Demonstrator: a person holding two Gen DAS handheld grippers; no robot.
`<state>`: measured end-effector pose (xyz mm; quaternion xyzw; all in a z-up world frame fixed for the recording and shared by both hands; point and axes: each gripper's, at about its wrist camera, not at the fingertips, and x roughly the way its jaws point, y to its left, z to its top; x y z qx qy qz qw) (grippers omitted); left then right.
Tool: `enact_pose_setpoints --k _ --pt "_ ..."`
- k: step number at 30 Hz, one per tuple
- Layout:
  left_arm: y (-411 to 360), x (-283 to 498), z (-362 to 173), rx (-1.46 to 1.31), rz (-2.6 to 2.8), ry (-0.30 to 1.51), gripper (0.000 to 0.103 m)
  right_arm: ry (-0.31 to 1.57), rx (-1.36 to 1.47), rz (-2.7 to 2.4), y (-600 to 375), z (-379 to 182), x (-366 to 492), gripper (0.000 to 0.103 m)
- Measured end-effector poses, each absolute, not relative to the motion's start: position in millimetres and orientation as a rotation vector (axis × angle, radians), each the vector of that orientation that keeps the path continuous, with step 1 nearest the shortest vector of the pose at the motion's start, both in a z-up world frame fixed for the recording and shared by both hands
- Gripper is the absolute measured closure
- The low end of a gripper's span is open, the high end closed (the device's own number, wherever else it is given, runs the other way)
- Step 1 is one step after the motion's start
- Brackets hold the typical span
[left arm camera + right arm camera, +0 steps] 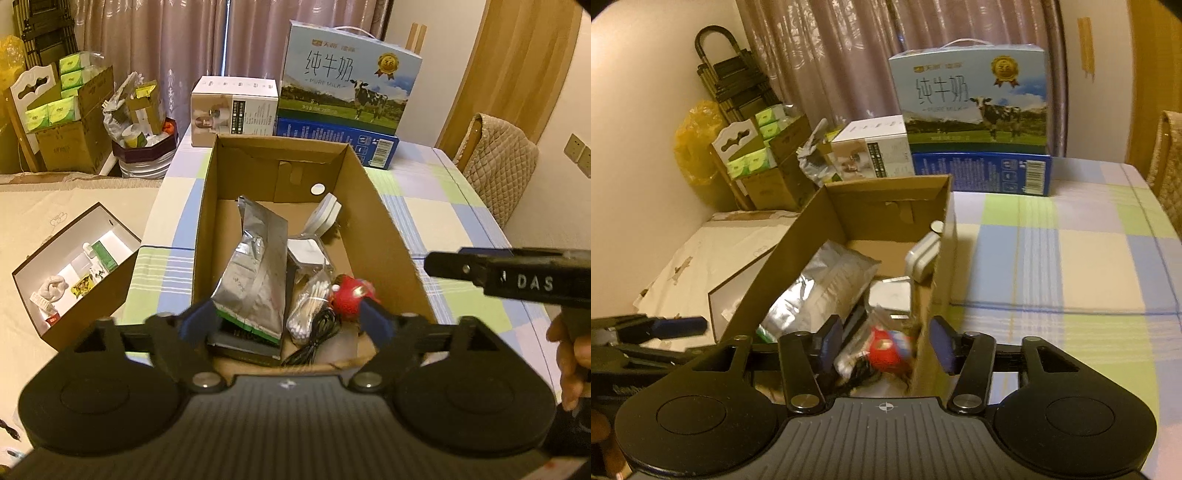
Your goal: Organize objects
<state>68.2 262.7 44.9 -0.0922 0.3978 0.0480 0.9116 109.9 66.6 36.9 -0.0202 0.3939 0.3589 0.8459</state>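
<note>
An open cardboard box (207, 221) stands on the checked tablecloth (443, 206). Inside it lie a silver foil bag (255, 273), a pack of cotton swabs (310, 306), a red toy (349, 295), a black cable (317, 339), a clear pouch (308, 253) and a white device (325, 218). My left gripper (286, 321) hangs open over the box's near end, holding nothing. My right gripper (886, 343) is open above the box's right wall (938, 280), with the red toy (886, 349) below its fingers. Its side (517, 280) shows at the right of the left wrist view.
A milk carton case (347, 81) on a blue box (369, 144) and a white box (232, 110) stand behind. A white-lined box (74, 266) of small items sits left, below the table edge. A quilted chair (498, 162) is at the right. A hand (569, 362) holds the right gripper.
</note>
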Motion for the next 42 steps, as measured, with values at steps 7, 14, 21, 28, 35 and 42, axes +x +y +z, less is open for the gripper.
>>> enact_pose_setpoints --k 7,14,21,28,35,42 --pt "255.1 34.0 58.1 -0.155 0.118 0.800 0.003 0.837 -0.045 0.710 41.9 44.0 72.0 0.038" --pt "245.9 -3.6 67.6 -0.173 0.105 0.794 0.001 0.864 -0.078 0.677 28.2 45.3 33.1 0.035" --pt "234.4 -30.8 72.1 -0.186 0.122 0.810 0.001 0.874 -0.070 0.669 17.1 46.4 7.3 0.035" --pt "224.2 -48.1 73.6 -0.187 0.137 0.817 0.001 0.879 -0.074 0.639 13.8 47.6 -9.6 0.035" --pt "214.5 -59.3 73.9 -0.149 0.152 0.817 0.001 0.870 -0.089 0.635 9.1 49.4 -20.3 0.035" --pt "203.4 -69.2 72.9 -0.133 0.157 0.813 0.001 0.877 -0.089 0.635 0.3 47.3 -29.9 0.035"
